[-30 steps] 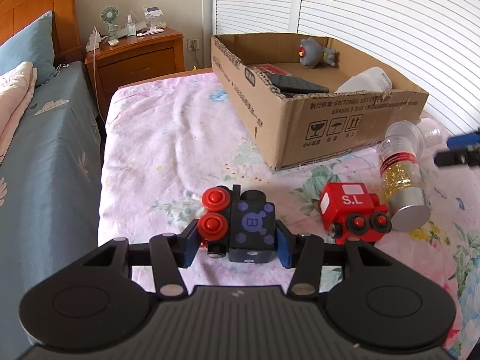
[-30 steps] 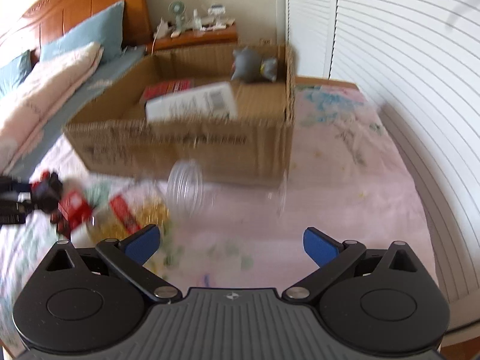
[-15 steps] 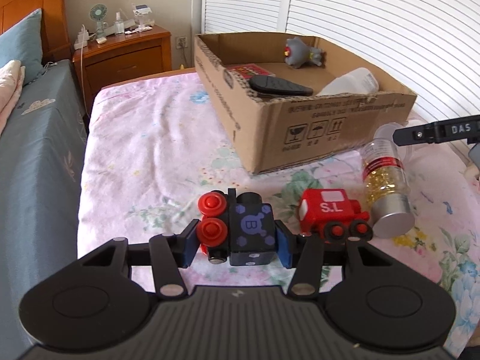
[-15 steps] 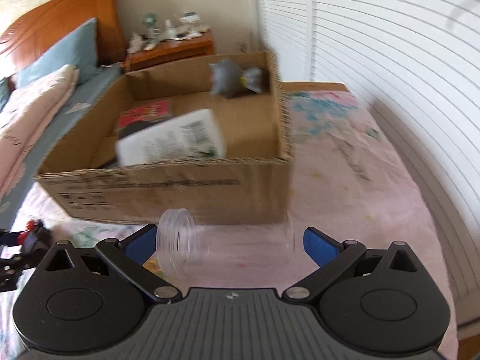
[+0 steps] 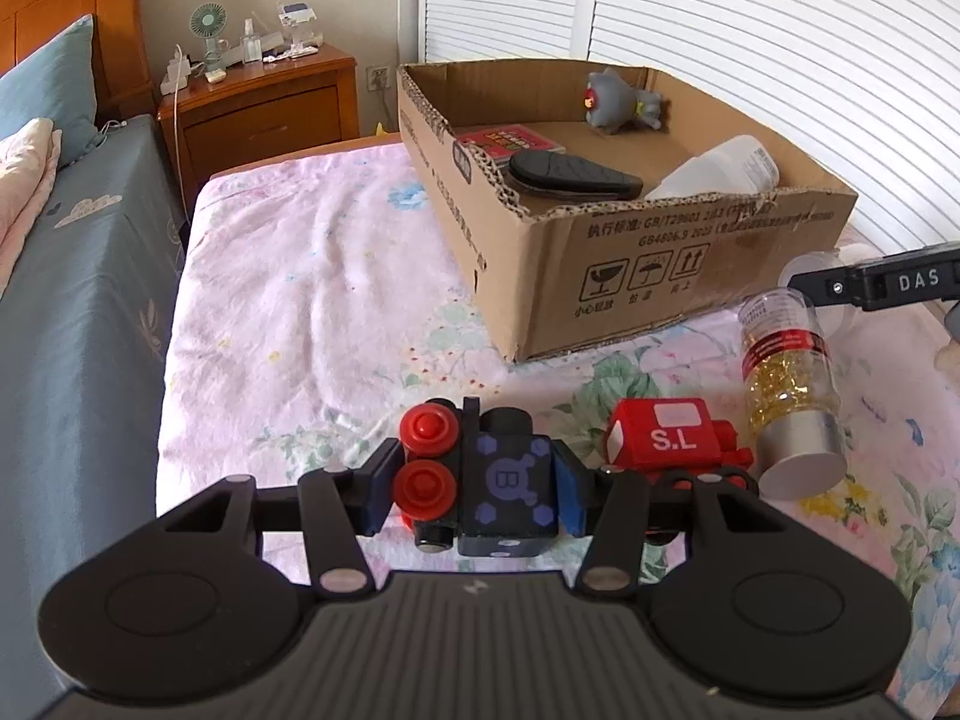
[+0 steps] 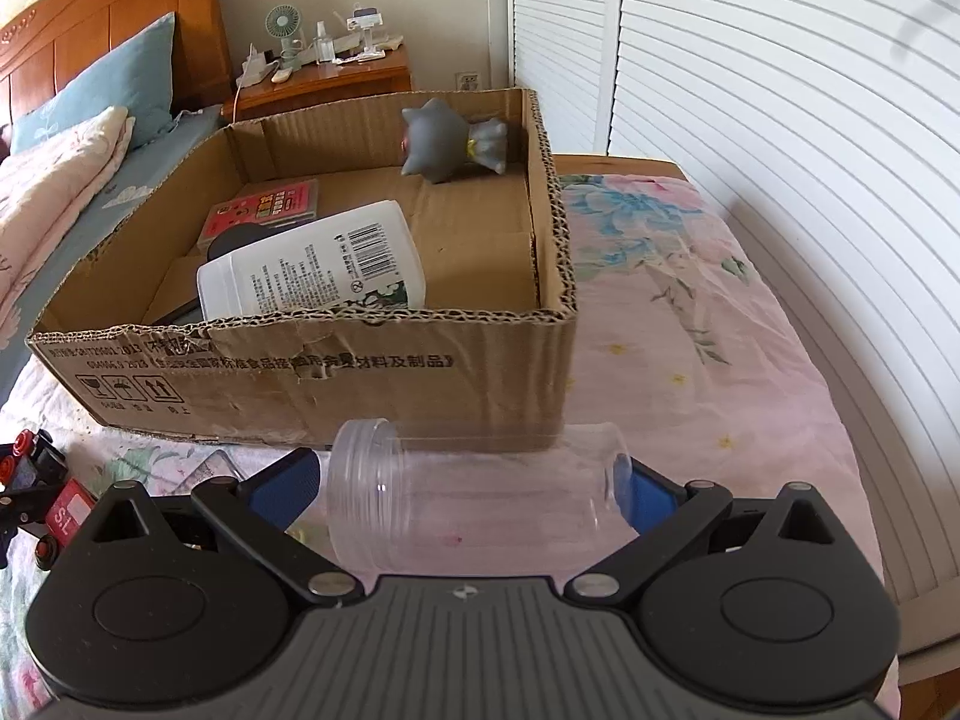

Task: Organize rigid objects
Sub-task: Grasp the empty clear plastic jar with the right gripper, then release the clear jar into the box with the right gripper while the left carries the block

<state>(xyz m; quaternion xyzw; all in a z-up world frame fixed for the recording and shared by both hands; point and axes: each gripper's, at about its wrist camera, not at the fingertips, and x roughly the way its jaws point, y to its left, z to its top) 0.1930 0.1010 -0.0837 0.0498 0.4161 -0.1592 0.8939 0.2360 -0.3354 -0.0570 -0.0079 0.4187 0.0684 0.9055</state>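
My left gripper point(image 5: 477, 486) is shut on a black toy train block point(image 5: 504, 480) with red wheels, just above the floral bedsheet. A red train block point(image 5: 666, 438) marked S.L and a jar of yellow capsules point(image 5: 786, 384) lie to its right. My right gripper point(image 6: 465, 486) is open. An empty clear plastic jar point(image 6: 480, 498) lies on its side between the blue pads, in front of the cardboard box point(image 6: 300, 384). The right pad shows through the jar's base. Whether either pad touches the jar I cannot tell. One of my right gripper's fingers point(image 5: 870, 285) reaches in above the capsule jar.
The box holds a white bottle point(image 6: 312, 270), a grey figurine point(image 6: 444, 144), a red booklet point(image 6: 264, 210) and a black oblong object point(image 5: 570, 174). A wooden nightstand point(image 5: 264, 102) stands behind, a bed with blue covers point(image 5: 72, 312) to the left, and louvred doors point(image 6: 750, 120) to the right.
My right gripper has moved toward the clear jar, which now lies between its fingers; its width is unchanged. The left gripper keeps its hold on the black train block.
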